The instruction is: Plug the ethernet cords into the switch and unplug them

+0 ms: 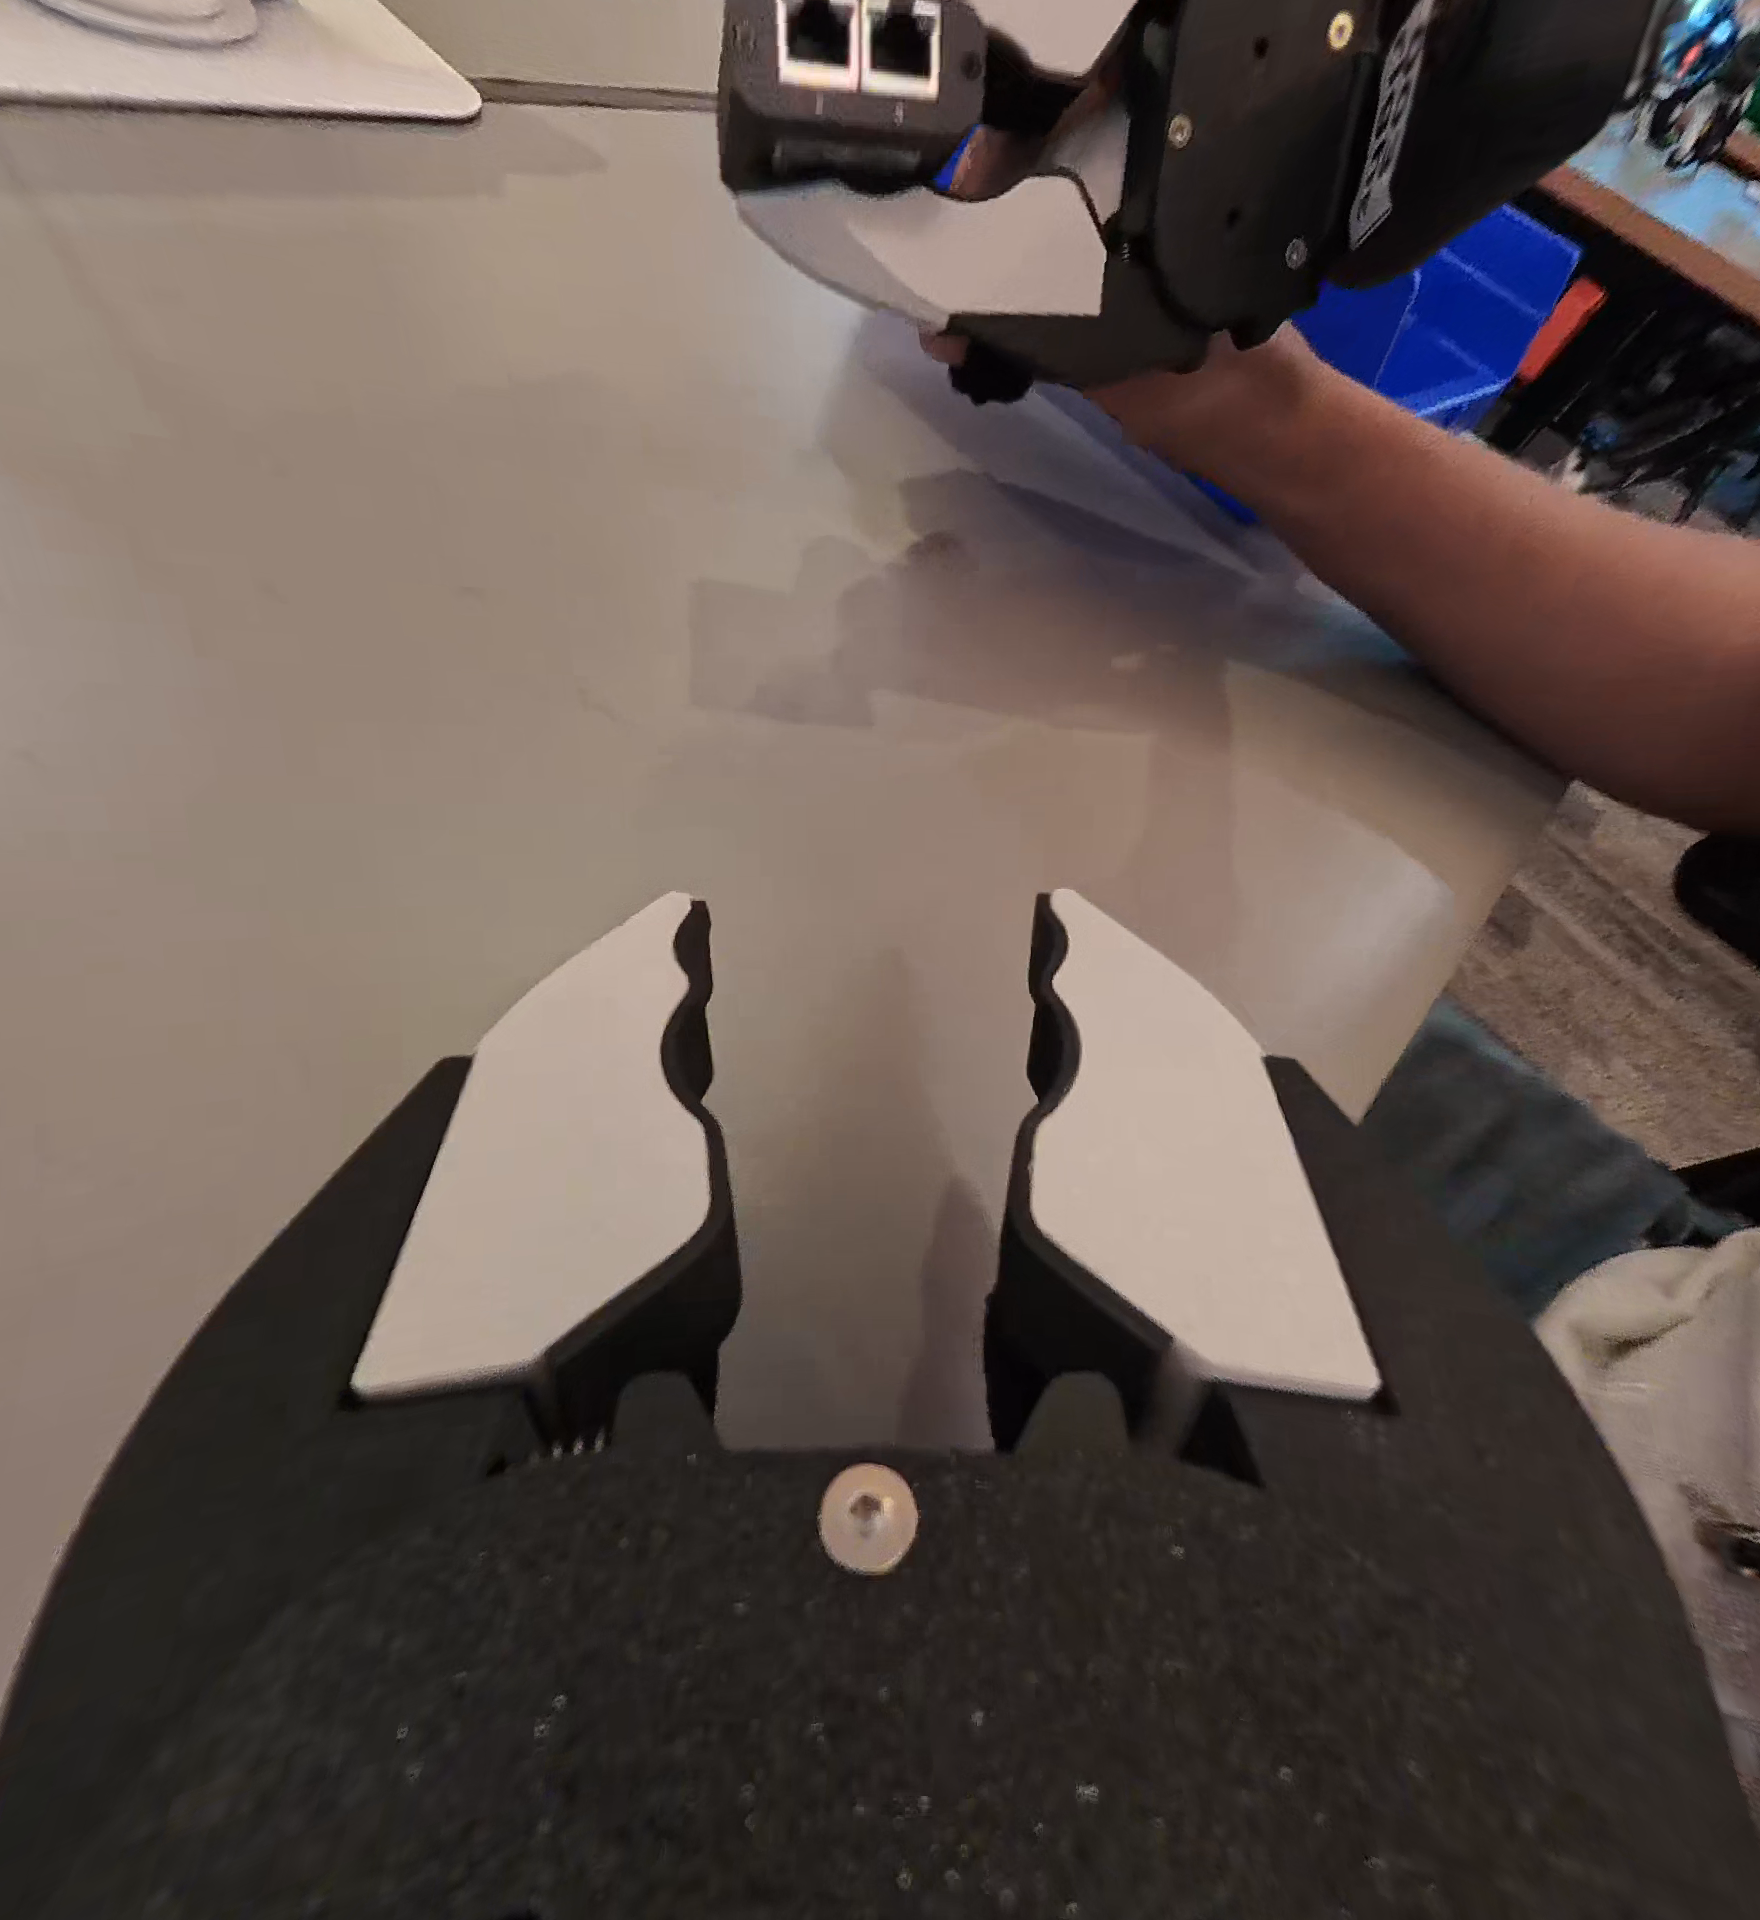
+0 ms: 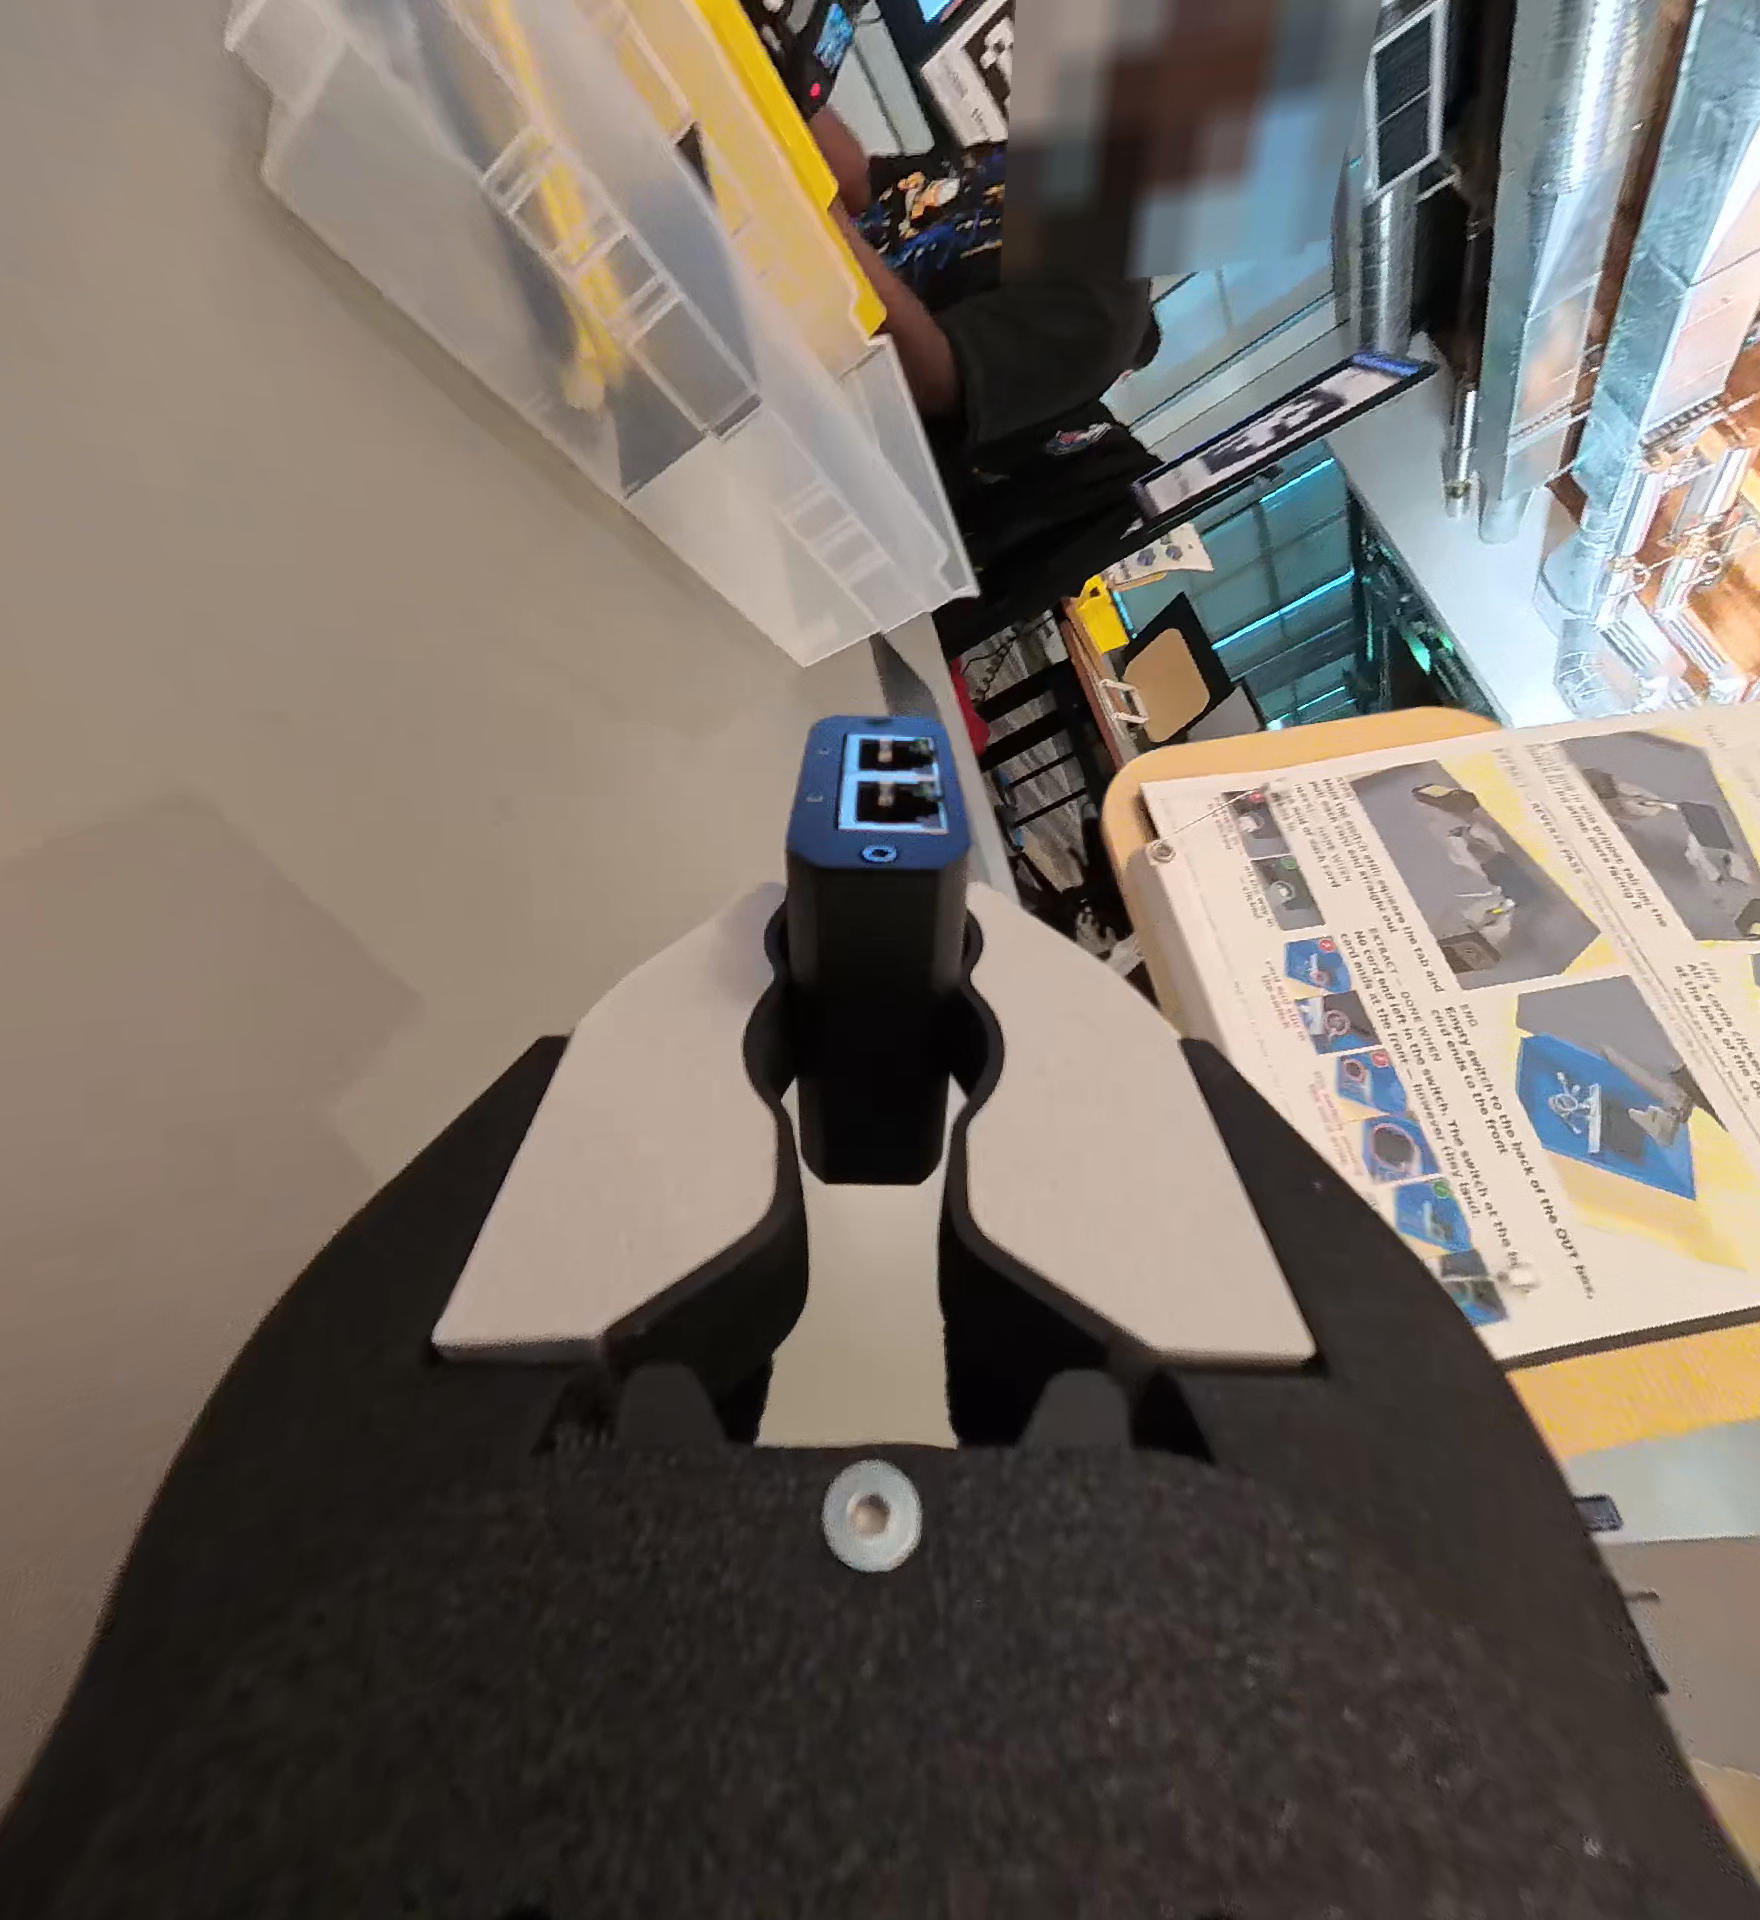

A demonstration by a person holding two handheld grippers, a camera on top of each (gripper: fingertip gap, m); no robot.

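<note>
My right gripper (image 2: 874,935) is shut on a small black switch (image 2: 874,997) and holds it up off the table, its two empty ports (image 2: 891,795) facing away from me. In the left wrist view the same switch (image 1: 845,94) shows at the top, clamped in the right gripper (image 1: 943,197), with both ports empty. My left gripper (image 1: 871,914) is open and empty, low over the bare grey table (image 1: 336,623). No ethernet cord is in view.
A clear plastic bin (image 2: 647,343) with yellow cords inside lies at the table's far side. An instruction sheet (image 2: 1541,997) rests on a tan board at the right. A white pad (image 1: 232,62) lies top left. A person's forearm (image 1: 1478,561) reaches in from the right. Tip to tip, the grippers are about 20 cm apart.
</note>
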